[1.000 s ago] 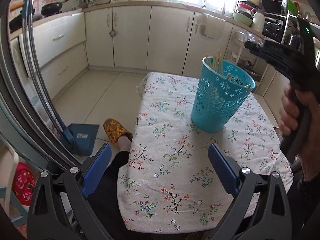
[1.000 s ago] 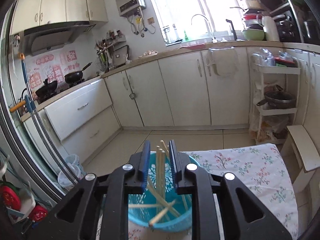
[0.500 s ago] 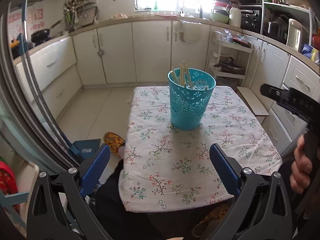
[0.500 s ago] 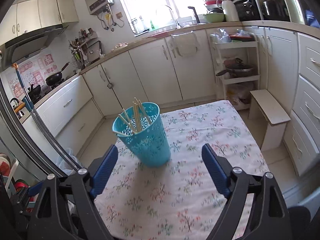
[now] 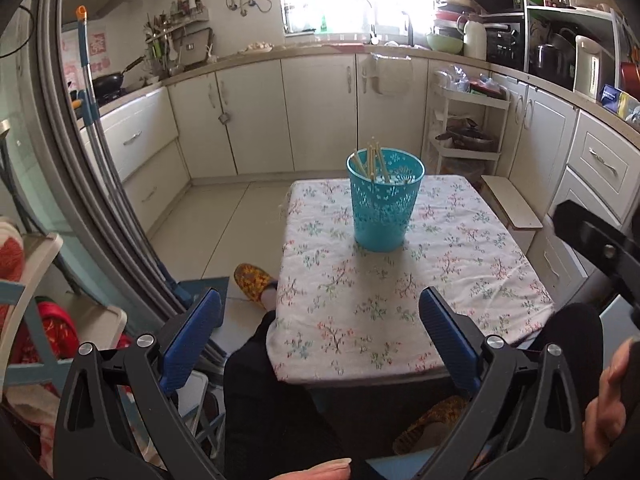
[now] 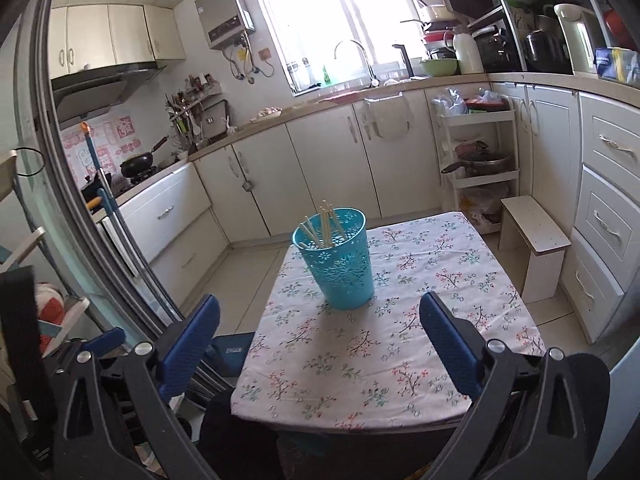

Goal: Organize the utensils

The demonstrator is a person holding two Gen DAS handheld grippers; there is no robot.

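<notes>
- The left gripper [image 5: 320, 320] is pointing downward, its blue pads spread wide with nothing between them.
- The right gripper [image 6: 320, 326] is gaping wide, its jaws having just been opening, nothing between them.
- A hand [image 5: 610, 384] is gripping the right gripper's handle.

Small kitchen lit by bright window [image 6: 320, 16], cream cabinets [image 6: 320, 160] lined along walls, pale tiled floor [image 5: 224, 220], white shelf rack [image 6: 476, 160], wooden stool [image 6: 536, 236], table [image 6: 400, 344] covered by floral cloth
</notes>
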